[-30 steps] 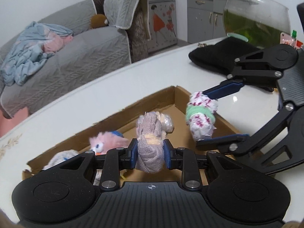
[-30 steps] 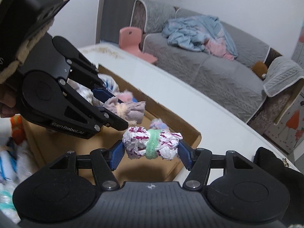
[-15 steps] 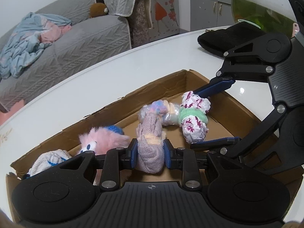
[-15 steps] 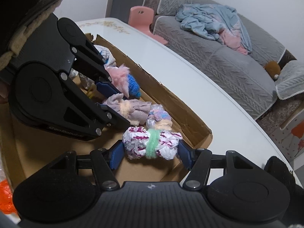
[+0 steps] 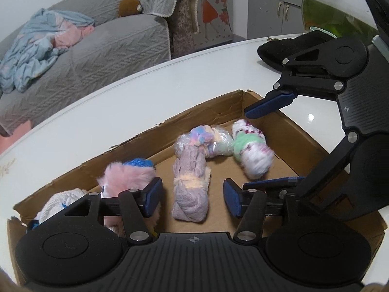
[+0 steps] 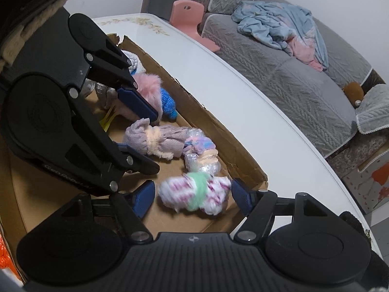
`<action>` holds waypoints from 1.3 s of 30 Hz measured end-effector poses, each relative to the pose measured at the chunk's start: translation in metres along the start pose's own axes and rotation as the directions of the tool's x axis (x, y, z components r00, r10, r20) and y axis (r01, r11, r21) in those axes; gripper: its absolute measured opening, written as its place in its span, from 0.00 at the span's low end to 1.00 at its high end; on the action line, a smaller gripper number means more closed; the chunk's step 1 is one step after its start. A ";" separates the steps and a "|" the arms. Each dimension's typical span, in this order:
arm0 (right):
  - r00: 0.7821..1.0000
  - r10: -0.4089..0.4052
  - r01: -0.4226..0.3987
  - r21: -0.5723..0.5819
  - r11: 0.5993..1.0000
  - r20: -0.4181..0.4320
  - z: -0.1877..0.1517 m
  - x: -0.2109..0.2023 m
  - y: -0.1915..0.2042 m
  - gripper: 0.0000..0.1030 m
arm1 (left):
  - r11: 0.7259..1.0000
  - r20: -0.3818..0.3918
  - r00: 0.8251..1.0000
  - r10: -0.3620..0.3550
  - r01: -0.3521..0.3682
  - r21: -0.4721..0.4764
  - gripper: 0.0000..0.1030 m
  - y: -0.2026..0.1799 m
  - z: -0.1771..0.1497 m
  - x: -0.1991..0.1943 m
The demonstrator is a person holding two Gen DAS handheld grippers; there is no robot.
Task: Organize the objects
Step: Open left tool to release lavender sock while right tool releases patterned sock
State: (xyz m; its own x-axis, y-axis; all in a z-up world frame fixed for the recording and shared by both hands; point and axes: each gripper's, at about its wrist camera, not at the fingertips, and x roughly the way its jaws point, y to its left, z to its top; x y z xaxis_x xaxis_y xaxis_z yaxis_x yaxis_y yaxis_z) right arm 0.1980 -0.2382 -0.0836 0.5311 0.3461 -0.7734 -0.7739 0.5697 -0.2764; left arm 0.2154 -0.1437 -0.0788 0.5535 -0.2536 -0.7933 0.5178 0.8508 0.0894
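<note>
Two grippers hang over a shallow cardboard box (image 5: pixel 218 107) on the white table (image 5: pixel 121 112), and both have just been opening. The left gripper (image 5: pixel 192 198) stands with its blue pads clear of the lilac sock roll (image 5: pixel 190 189), which lies on the box floor between them, free of either pad. The right gripper (image 6: pixel 193 196) likewise has its jaws apart around the white-and-magenta sock roll with a green band (image 6: pixel 194 194); that roll is blurred and neither pad presses on it.

From the left wrist view come things that the other lacks: a glass fishbowl with green water (image 5: pixel 338 12) at the far edge, a black cloth (image 5: pixel 291 48) on the table beside it, grey cabinets and a panel with a drawing of a figure in a red dress. The right wrist view alone shows a pink stool (image 6: pixel 192 22) beyond the table, a floral pattern on the table's far end and something orange at the lower left edge, too cut off to name.

Both views share the pastel sock bundle in clear wrap (image 5: pixel 209 141), the pink fluffy sock (image 5: pixel 128 177), a white knitted one (image 5: pixel 60 202) and the grey sofa (image 5: pixel 97 56) with a blue blanket.

Raised lettering on the left gripper's body, seen from the right wrist, reads roughly "GenRobot", partly in shadow.
</note>
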 end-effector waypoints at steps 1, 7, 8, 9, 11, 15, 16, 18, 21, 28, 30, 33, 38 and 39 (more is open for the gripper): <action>1.000 0.000 0.000 -0.003 1.000 -0.003 0.000 -0.001 0.000 0.65 | 1.000 -0.007 1.000 -0.005 0.005 -0.011 0.65 0.001 0.000 0.000; 1.000 -0.008 0.007 -0.030 1.000 -0.012 0.001 -0.004 0.002 0.70 | 0.999 -0.033 0.999 -0.026 0.025 -0.041 0.71 0.004 0.003 -0.004; 1.000 -0.007 0.006 -0.034 0.999 -0.015 0.002 -0.003 0.002 0.70 | 0.998 -0.034 0.999 -0.032 0.030 -0.046 0.72 0.004 0.003 -0.005; 1.000 -0.007 0.006 -0.037 0.999 -0.018 0.002 -0.003 0.002 0.71 | 0.998 -0.035 0.999 -0.033 0.031 -0.049 0.73 0.004 0.003 -0.006; 1.000 -0.007 0.007 -0.040 0.999 -0.021 0.003 -0.004 0.002 0.71 | 0.998 -0.040 0.999 -0.033 0.031 -0.057 0.73 0.005 0.003 -0.007; 1.000 -0.009 0.008 -0.041 0.999 -0.028 0.006 -0.003 0.002 0.73 | 0.998 -0.044 0.998 -0.035 0.032 -0.057 0.73 0.005 0.004 -0.008; 1.000 -0.009 0.008 -0.042 0.999 -0.029 0.005 -0.002 0.002 0.73 | 0.998 -0.044 0.998 -0.034 0.031 -0.055 0.73 0.005 0.004 -0.008; 1.000 -0.011 0.010 -0.041 0.999 -0.027 0.005 -0.003 0.003 0.74 | 0.998 -0.043 0.998 -0.036 0.034 -0.055 0.73 0.005 0.004 -0.010; 1.000 -0.014 0.013 -0.039 0.999 -0.026 0.005 -0.003 0.001 0.74 | 0.997 -0.036 0.999 -0.040 0.038 -0.063 0.74 0.006 0.004 -0.013; 0.999 -0.027 0.026 -0.038 0.999 -0.030 0.006 -0.006 0.001 0.75 | 0.996 -0.027 0.998 -0.054 0.052 -0.077 0.78 0.006 0.004 -0.020; 0.999 -0.030 0.029 -0.037 0.999 -0.030 0.006 -0.007 0.002 0.75 | 0.996 -0.023 0.998 -0.053 0.051 -0.076 0.78 0.005 0.005 -0.022; 0.999 -0.030 0.029 -0.036 0.999 -0.029 0.007 -0.009 0.002 0.75 | 0.996 -0.022 0.998 -0.053 0.051 -0.080 0.80 0.004 0.004 -0.023; 0.999 -0.031 0.030 -0.040 0.999 -0.035 0.008 -0.011 0.003 0.75 | 0.996 -0.023 0.998 -0.053 0.052 -0.076 0.80 0.003 0.002 -0.028; 0.999 -0.033 0.031 -0.039 0.999 -0.036 0.007 -0.011 0.004 0.75 | 0.996 -0.021 0.998 -0.054 0.052 -0.079 0.81 0.003 0.002 -0.030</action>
State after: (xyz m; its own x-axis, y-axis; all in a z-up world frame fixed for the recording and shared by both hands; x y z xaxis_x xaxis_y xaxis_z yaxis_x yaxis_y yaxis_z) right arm 0.1917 -0.2346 -0.0715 0.5434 0.3006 -0.7838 -0.7698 0.5509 -0.3224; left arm 0.2018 -0.1345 -0.0539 0.5109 -0.2890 -0.8096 0.4925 0.8703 0.0001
